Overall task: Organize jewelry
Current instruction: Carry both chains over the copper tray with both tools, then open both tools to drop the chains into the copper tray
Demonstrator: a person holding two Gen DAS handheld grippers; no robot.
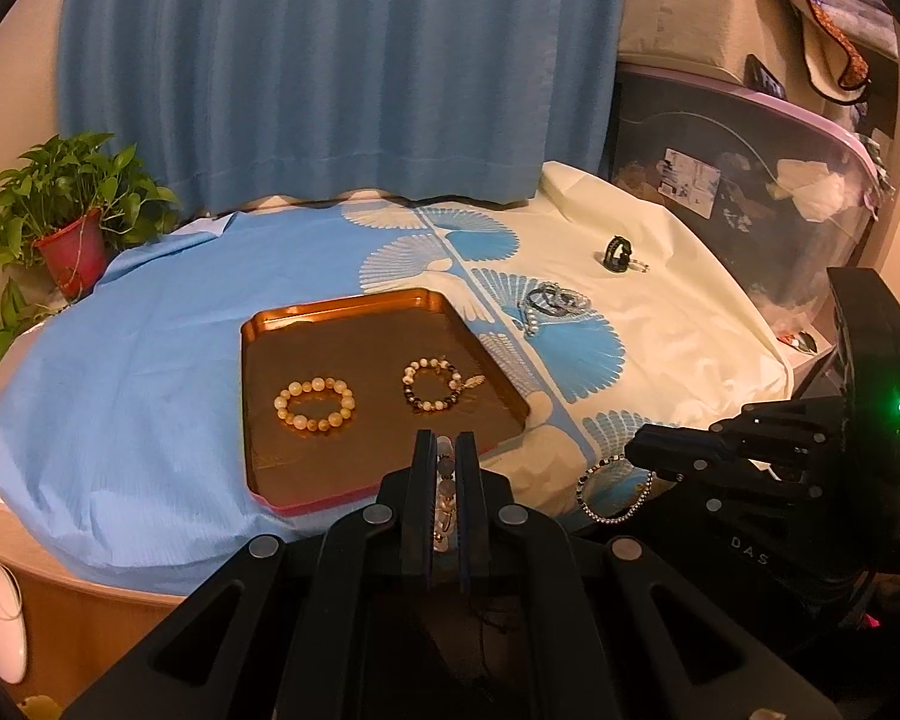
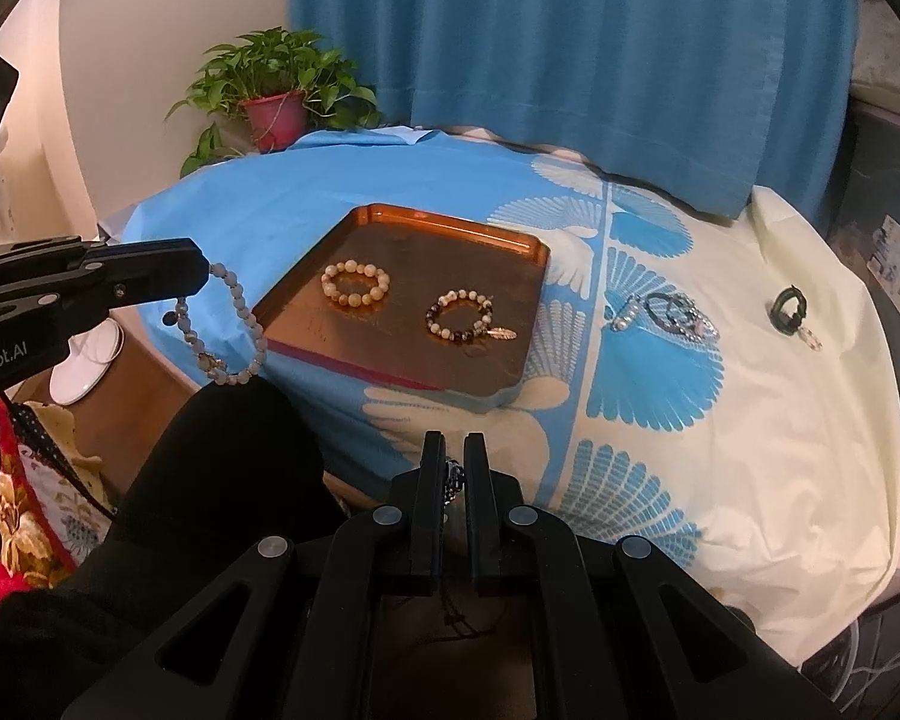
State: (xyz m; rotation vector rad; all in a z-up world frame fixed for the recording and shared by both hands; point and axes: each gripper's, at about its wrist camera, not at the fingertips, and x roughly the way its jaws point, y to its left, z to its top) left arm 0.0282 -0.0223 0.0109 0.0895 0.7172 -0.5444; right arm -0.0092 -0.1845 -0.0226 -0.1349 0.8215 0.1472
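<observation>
Looking along the left gripper (image 1: 447,450), its jaws are pinched shut on a pale bead bracelet (image 1: 446,480) whose beads show in the slit between the fingers. Ahead at 12 o'clock lies the tray (image 1: 330,312), holding a cream bracelet (image 1: 315,405) at its 9 o'clock side and a dark-and-white bracelet (image 1: 435,384) at 3 o'clock. At 3 o'clock from this gripper, the right gripper (image 1: 636,456) carries a small-bead bracelet (image 1: 615,489) dangling over the cloth (image 1: 150,360).

From the right wrist, the right gripper (image 2: 456,450) is closed on a thin dark strand (image 2: 455,480). The left gripper (image 2: 201,276) enters at 9 o'clock, its pale loop (image 2: 234,330) hanging free beside the tray's near corner. More jewelry (image 2: 669,312) and a dark ring (image 2: 789,306) wait on the cloth at 2 o'clock.

To place well, I judge each loop should be carried over bare tray floor, lowered until it rests, then released apart from its neighbours.
</observation>
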